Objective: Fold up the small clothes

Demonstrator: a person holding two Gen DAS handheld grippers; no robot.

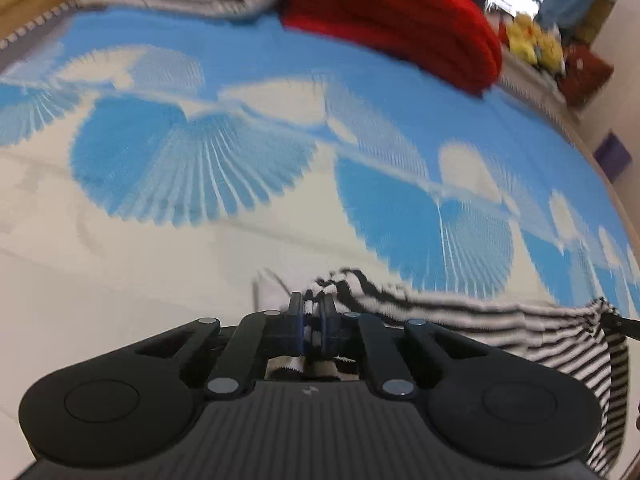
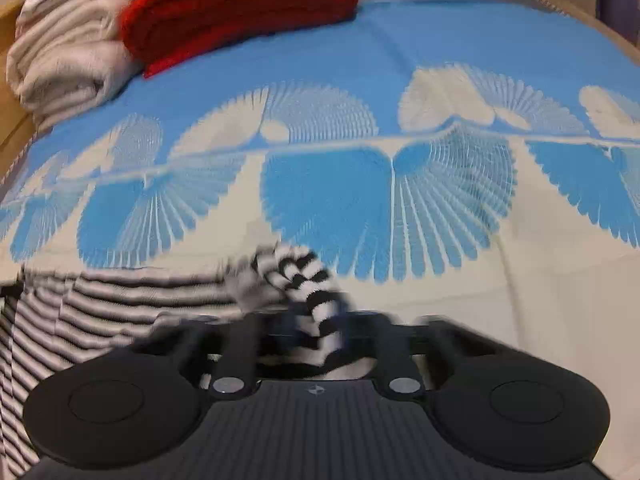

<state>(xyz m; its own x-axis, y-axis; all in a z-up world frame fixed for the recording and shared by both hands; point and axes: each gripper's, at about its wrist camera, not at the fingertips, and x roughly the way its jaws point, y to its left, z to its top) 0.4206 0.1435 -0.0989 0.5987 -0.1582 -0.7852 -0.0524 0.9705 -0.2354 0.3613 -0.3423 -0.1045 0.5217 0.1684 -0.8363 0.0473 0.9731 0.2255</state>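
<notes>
A small black-and-white striped garment (image 1: 500, 332) hangs stretched between two handheld grippers above a bed covered by a blue and cream fan-patterned bedspread (image 1: 240, 168). The left gripper (image 1: 312, 308) has its fingers pressed together, pinching one bunched edge of the cloth, and the right gripper (image 2: 316, 316), blurred, appears clamped on the opposite edge. At the far side of the bed lie a folded red blanket (image 2: 240, 8) and a folded cream towel (image 2: 64, 64), touching each other.

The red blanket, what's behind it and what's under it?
The red blanket lies on the blue-and-white bedspread, beside folded white towels. Behind it, only blurry clutter shows; whatever lies beneath is covered.
</notes>
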